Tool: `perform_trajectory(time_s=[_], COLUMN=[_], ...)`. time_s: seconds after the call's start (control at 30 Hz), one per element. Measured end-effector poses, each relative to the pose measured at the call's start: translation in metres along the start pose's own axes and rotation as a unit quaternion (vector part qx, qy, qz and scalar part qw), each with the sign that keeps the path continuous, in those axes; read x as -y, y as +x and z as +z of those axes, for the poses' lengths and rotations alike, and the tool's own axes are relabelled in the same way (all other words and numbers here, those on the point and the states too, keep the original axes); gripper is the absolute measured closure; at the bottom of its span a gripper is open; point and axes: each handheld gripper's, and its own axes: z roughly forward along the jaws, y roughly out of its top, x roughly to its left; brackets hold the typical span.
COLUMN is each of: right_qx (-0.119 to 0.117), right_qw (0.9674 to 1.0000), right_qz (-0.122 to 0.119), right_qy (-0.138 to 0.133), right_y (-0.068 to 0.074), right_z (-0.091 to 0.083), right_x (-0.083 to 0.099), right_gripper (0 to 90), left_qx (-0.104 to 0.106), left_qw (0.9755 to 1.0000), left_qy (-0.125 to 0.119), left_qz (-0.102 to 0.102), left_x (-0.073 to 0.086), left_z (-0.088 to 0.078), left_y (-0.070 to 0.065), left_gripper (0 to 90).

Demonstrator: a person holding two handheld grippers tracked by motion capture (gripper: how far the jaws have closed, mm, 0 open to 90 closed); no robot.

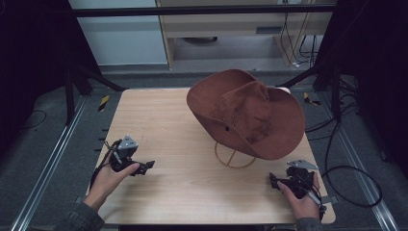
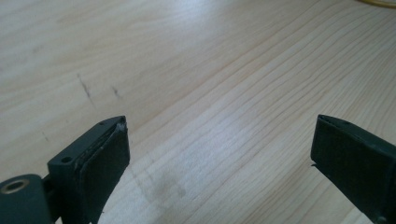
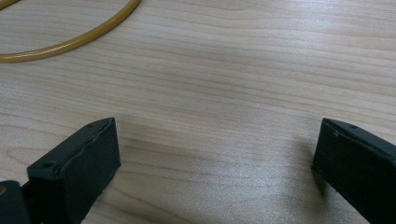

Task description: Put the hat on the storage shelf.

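Where the wooden table (image 1: 183, 144) runs toward its far right corner, sits a brown wide-brimmed hat (image 1: 245, 113), tilted on a thin yellow wire stand (image 1: 235, 156). Leans to the right, brim curled up at the far side and dipping low at the near right, just reaching past the table's far edge. Rests on the stand's round base ring, seen again as a yellow curve at the top left of the right gripper view (image 3: 70, 44) and as a sliver in the top right corner of the left gripper view.

Nearer, at the front left of the table, lies the left gripper (image 1: 146, 166) in a hand (image 1: 113, 180), jaws pointing right across the bare wood toward the stand. Shows, in the left gripper view, both black jaws spread wide with nothing between them but wood grain and a few faint dark scuffs. At the front right, close to the table's right edge, lies the right gripper (image 1: 273, 179) in the other hand (image 1: 300, 199), jaws pointing left. Stands equally wide open and empty in the right gripper view, over plain wood just short of the ring.

Leaves a broad open stretch of tabletop between the two grippers and across the whole left half. Carries no readable writing, brand or label on hat, table or grippers.
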Motion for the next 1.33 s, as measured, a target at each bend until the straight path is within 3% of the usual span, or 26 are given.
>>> perform_trajectory(time_s=[0.37, 0.73, 0.93, 1.07, 1.33], right_qx=[0.000, 0.000, 0.000, 0.000, 0.000], right_qw=[1.0000, 1.0000, 1.0000, 1.0000, 1.0000], right_qz=[0.000, 0.000, 0.000, 0.000, 0.000], right_qy=[0.000, 0.000, 0.000, 0.000, 0.000], right_y=[0.000, 0.000, 0.000, 0.000, 0.000], right_z=[0.000, 0.000, 0.000, 0.000, 0.000], right_x=[0.000, 0.000, 0.000, 0.000, 0.000], right_gripper=[0.8, 0.8, 0.8, 0.8, 0.8], left_qx=[-0.018, -0.030, -0.036, -0.026, -0.023], left_qw=[0.9993, 0.9983, 0.9989, 0.9995, 0.9996], left_qy=[0.013, 0.014, 0.007, -0.004, -0.005], left_qz=[-0.031, -0.048, -0.027, -0.017, -0.015], left_x=[0.030, 0.042, 0.045, 0.047, 0.048], left_z=[0.015, 0.021, 0.025, 0.025, 0.025], left_y=[0.022, 0.028, 0.026, 0.031, 0.031], left_gripper=[4.5, 4.4, 1.2, 0.0, 0.0])
